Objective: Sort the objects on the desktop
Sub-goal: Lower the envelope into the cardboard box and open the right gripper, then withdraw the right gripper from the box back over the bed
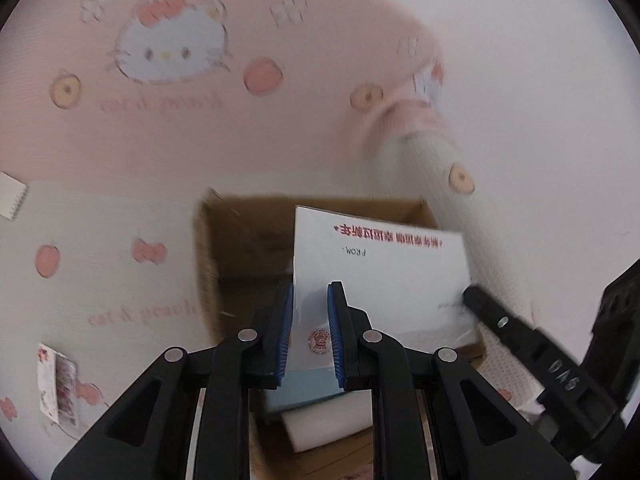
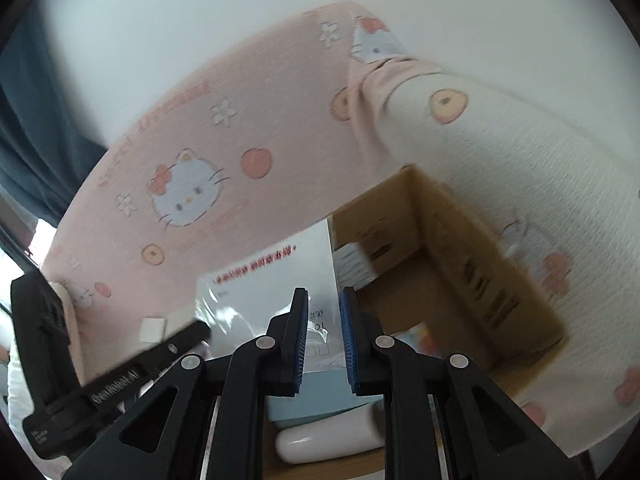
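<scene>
left tongs (image 1: 308, 330) parted, right tongs (image 2: 325, 342) parted, angled toward each other

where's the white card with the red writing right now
The white card is held over the open cardboard box in both wrist views, with the left gripper and right gripper each at one of its edges.
</scene>
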Motion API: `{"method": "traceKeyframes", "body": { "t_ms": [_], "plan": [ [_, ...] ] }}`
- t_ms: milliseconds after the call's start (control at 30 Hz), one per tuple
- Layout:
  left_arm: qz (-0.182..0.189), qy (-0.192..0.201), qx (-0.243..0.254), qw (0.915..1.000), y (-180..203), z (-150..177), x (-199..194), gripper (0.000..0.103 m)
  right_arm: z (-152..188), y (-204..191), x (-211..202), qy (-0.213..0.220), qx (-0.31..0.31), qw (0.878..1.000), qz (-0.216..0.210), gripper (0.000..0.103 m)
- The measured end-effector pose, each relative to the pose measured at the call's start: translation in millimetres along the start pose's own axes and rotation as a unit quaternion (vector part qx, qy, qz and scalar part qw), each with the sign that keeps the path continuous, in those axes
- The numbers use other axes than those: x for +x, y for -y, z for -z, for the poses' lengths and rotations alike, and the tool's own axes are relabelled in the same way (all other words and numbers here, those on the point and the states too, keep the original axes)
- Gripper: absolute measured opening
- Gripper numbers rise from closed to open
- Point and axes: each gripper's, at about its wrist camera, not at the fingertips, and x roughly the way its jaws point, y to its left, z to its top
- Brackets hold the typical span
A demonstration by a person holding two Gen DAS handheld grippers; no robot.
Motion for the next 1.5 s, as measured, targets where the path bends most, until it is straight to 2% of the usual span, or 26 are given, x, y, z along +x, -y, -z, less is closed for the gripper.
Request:
{"method": "traceKeyframes", "body": {
  "t_ms": [400, 633, 833, 1033, 1067, 1133, 1200, 1267, 1367, 1500],
  "plan": [
    [-0.027, -0.043, 0.026, 0.9984, 39.0, -19.6, 68.6, 0.019, -39.0, 54.5, 50.2, -0.04, -0.008, 0.999, 0.034, 0.014],
    [-0.038, -0.081, 0.022, 0.9957, 38.9, -20.7, 99.8, 0.019, -51.1, 75.7, 85.6, -0.082, -0.013, 0.995, 0.064, 0.014],
    [-0.044, -0.112, 0.016, 0.9927, 37.1, -20.3, 124.5, 0.019, -51.7, 79.6, 107.1, -0.108, -0.028, 0.991, 0.074, 0.014],
    [-0.05, -0.142, 0.009, 0.9886, 35.3, -19.9, 149.2, 0.022, -48.2, 78.7, 116.8, -0.104, -0.043, 0.989, 0.095, 0.015],
    [-0.051, -0.147, 0.008, 0.9878, 35.0, -19.9, 153.3, 0.025, -48.8, 78.9, 116.2, -0.101, -0.042, 0.989, 0.096, 0.021],
    [-0.045, -0.154, 0.007, 0.9871, 36.8, -19.0, 156.8, 0.04, -50.0, 79.9, 113.3, -0.098, -0.037, 0.991, 0.087, 0.032],
    [-0.037, -0.147, 0.009, 0.9884, 40.0, -18.1, 152.0, 0.045, -51.0, 81.2, 109.2, -0.098, -0.03, 0.992, 0.072, 0.045],
    [-0.038, -0.134, 0.014, 0.9902, 41.6, -18.5, 144.9, 0.048, -50.7, 78.1, 101.0, -0.089, -0.035, 0.993, 0.071, 0.053],
    [-0.043, -0.117, 0.019, 0.992, 39.3, -20.4, 133.9, 0.051, -50.2, 69.9, 89.0, -0.075, -0.057, 0.993, 0.077, 0.055],
    [-0.042, -0.117, 0.005, 0.9923, 28.8, -24.0, 124.3, 0.051, -50.6, 59.3, 82.9, -0.076, -0.078, 0.991, 0.081, 0.055]
  ]
}}
